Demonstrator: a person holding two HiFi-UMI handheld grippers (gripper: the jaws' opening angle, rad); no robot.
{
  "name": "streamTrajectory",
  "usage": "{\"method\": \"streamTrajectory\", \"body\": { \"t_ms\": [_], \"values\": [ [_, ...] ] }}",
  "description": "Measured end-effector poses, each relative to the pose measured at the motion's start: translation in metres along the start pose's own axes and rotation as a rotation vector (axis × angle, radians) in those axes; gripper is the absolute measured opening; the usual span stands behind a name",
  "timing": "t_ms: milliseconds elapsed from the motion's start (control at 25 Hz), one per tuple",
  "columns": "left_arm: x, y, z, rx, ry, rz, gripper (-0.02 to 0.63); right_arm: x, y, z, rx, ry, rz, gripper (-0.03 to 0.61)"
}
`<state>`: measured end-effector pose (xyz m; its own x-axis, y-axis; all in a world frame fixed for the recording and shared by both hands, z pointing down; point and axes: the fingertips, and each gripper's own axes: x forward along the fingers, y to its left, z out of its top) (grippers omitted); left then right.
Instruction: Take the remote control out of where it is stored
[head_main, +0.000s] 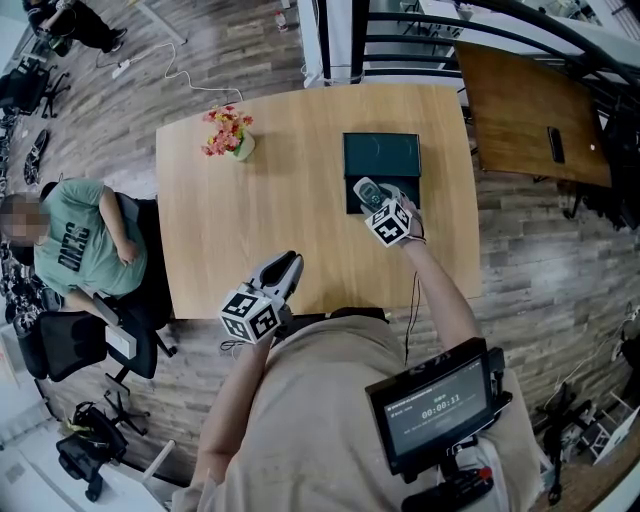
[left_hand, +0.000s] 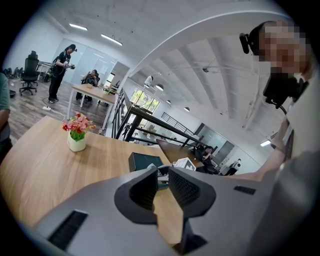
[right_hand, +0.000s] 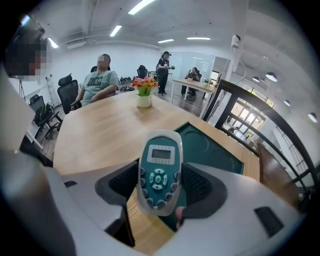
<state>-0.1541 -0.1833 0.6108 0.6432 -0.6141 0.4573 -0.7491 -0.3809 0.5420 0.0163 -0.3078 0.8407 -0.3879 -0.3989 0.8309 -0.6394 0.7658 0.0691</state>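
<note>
1. The white-and-teal remote control with the little grey screen is clamped at its button end by the right gripper. A ribbed pad is pressed on each side and the screen end is pointed away from the claw.
2. From the head view, the remote is held right at the near edge of the flat dark green box, which is set close to the right edge of the light wooden tabletop. Whether the remote is touching the box can't be made out tbh.
3. The left gripper is parked over the tabletop's near edge. Its jaws are left just a narrow gap apart and nothing is caught between them.
4. A small white pot of red and pink flowers is placed near the far left corner, well apart from the box.
</note>
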Motion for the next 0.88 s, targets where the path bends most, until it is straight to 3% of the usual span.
{"method": "streamTrajectory", "body": {
  "t_ms": [440,880],
  "values": [
    [0.004,-0.023,0.003,0.016,-0.028,-0.033,0.072,-0.084,-0.004,0.038,0.039,-0.153,-0.048,0.284],
    [0.004,-0.046,0.007,0.014,-0.083,-0.062,0.072,-0.166,0.001,0.074,0.013,-0.287,-0.075,0.284]
  ]
}}
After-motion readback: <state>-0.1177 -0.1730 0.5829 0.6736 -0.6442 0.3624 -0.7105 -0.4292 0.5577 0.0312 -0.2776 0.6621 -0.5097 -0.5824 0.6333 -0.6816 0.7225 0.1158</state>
